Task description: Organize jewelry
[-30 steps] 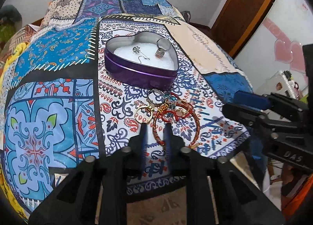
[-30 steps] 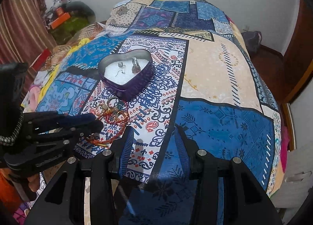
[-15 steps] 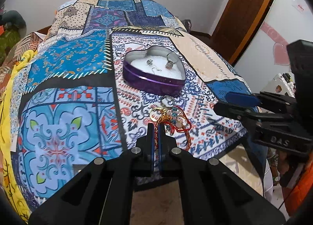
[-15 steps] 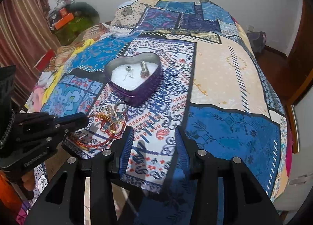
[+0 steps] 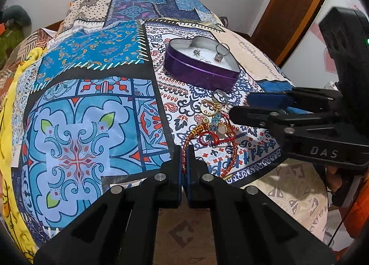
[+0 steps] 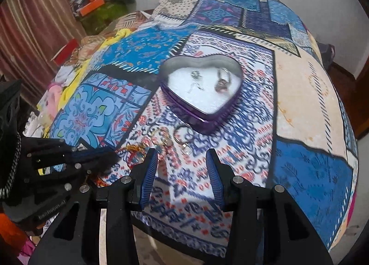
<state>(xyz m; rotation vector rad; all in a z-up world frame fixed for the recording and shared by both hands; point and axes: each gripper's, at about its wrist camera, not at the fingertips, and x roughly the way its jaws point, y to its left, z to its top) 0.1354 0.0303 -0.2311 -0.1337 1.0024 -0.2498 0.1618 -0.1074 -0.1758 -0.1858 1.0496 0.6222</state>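
A purple heart-shaped tin with a white lining sits on the patchwork bedspread and holds a ring and an earring. In front of it lies a tangle of jewelry: rings, beads, red cords. My left gripper is shut on the red-gold braided bracelet at the near end of the tangle. My right gripper is open, just before the tangle and a silver ring; it also shows in the left wrist view.
The bedspread ends close below the jewelry, with patterned floor beyond. Clutter and a striped curtain stand left of the bed. A wooden door is at the right.
My left gripper closed from open onto the braided bracelet. My right gripper moved forward and left toward the jewelry pile, staying open.
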